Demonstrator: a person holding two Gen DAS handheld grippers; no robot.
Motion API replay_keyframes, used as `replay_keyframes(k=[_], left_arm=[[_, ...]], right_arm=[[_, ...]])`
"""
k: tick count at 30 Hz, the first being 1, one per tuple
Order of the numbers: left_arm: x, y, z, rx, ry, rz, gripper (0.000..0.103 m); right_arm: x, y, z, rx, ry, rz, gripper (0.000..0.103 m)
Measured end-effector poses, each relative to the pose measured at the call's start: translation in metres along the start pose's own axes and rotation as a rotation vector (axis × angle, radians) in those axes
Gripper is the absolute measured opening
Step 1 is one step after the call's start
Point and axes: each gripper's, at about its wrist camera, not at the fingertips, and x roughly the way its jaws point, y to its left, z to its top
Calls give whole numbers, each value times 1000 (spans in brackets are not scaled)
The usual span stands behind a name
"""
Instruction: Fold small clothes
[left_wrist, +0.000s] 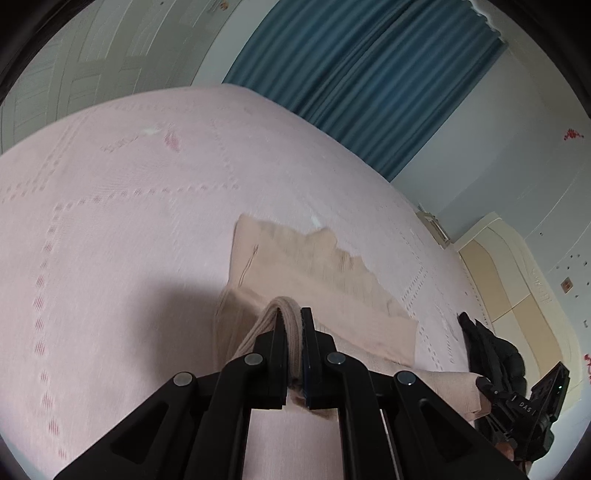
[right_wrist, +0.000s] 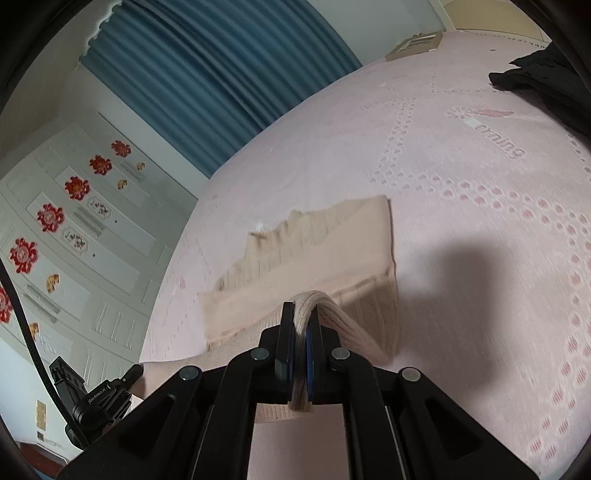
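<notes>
- Clamping a bunched hem of the beige knit (left_wrist: 317, 266) between the fingers of the left gripper (left_wrist: 293, 332), jaws shut tight on the ribbed fabric.
- Clamping the matching hem corner the same way in the right gripper (right_wrist: 301, 332), cloth looping over the fingertips and hanging out beneath the jaws.
- Draping forward and down from both sets of fingers: the rest of the knit (right_wrist: 303, 251), its far part lying flat on the bed (left_wrist: 129, 221) just ahead of the tips.
- Running crosswise to the fingers: the held edge, stretched from one gripper to the other, so the long axis of the fold line is lying side to side, not away.
- Sitting level with each other, neither gripper nearer to the far edge by any margin visible here; the right gripper (left_wrist: 517, 402) showing at the lower right of the left view, the left gripper (right_wrist: 107, 395) at the lower left of the right view.
- Judging the coming move: carrying the held edge forward over the flat part, both hands together, to keep the fold square.
- Lying well off to the right: a black garment (right_wrist: 543, 81), clear of the path.
</notes>
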Motion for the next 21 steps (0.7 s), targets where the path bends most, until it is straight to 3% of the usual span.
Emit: replay_keyframes(k=[8, 15, 21], left_arm=[[51, -14, 37, 45, -37, 20, 6], [110, -3, 62, -30, -21, 21, 6], [160, 6, 65, -74, 4, 40, 6]], right_arm=[[53, 6, 44, -20, -26, 7, 5], [108, 7, 77, 4, -22, 46, 5], [155, 4, 84, -52, -5, -20, 5]])
